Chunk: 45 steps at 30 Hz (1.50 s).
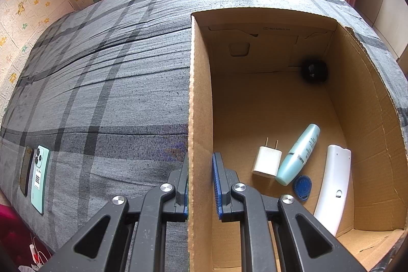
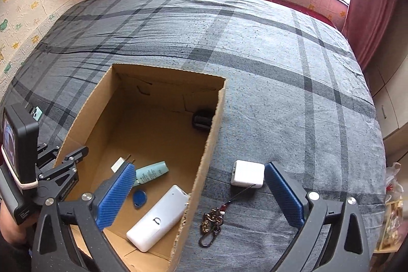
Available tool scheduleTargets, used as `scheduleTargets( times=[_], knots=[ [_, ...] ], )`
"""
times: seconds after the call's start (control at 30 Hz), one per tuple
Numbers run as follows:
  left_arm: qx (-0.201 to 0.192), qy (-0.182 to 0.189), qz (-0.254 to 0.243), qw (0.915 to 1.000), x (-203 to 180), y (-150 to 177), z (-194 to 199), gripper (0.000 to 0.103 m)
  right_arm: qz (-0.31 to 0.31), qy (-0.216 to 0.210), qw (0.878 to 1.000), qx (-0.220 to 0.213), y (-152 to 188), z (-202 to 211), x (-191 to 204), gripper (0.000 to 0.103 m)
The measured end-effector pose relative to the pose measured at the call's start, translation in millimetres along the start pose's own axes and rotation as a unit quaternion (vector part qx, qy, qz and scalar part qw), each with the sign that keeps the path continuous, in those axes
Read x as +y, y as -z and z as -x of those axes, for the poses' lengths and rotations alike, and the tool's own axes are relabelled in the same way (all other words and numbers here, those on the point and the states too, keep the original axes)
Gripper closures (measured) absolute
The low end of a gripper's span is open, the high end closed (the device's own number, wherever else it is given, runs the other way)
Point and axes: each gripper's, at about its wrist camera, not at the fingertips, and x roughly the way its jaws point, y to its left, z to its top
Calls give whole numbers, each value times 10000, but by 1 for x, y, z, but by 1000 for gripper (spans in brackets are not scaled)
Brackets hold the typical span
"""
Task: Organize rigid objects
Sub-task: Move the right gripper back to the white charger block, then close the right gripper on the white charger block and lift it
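While straddling box wall (image 1: 197, 119), left gripper (image 1: 200, 185) gapes.

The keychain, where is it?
In the right wrist view the keychain lies on the bedspread just right of the box, below a small white case.

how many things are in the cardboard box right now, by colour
White: 2, the plug charger and the long plastic remote
Teal: 1, the tapered bottle
Blue: 1, the round key fob
Black: 1, the small dark object in the far corner
Total: 5
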Motion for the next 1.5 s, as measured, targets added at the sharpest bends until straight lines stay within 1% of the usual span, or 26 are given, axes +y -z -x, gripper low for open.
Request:
scheduleTargets(
  times=[0.3, 0.47, 0.67, 0.87, 1.13, 1.43, 1.47, 1.5],
  knots=[
    [4, -1, 4, 10000, 0, 0, 0, 87, -322, 216, 9992, 47, 9, -7, -46, 0],
    [8, -28, -16, 10000, -1, 0, -1, 87, -399, 326, 9986, 112, 20, -20, -65, 0],
    [7, -61, -38, 10000, -2, -1, -1, 87, -599, 304, 9974, 256, 32, -42, -84, 0],
    [13, -100, -57, 9999, -3, -1, -2, 87, -650, 199, 9966, 457, 39, -70, -92, 0],
    [2, -181, -130, 9998, -6, 0, -1, 86, -666, 149, 9952, 700, 37, -107, -97, 0],
    [23, -191, -163, 9997, -6, 0, -2, 86, -760, 43, 9929, 909, 36, -140, -98, 0],
    [25, -198, -166, 9997, -6, 0, -2, 86, -773, 35, 9927, 926, 36, -142, -97, 1],
    [27, -202, -166, 9997, -6, 0, -3, 86, -788, 20, 9924, 942, 35, -144, -97, 5]
  ],
)
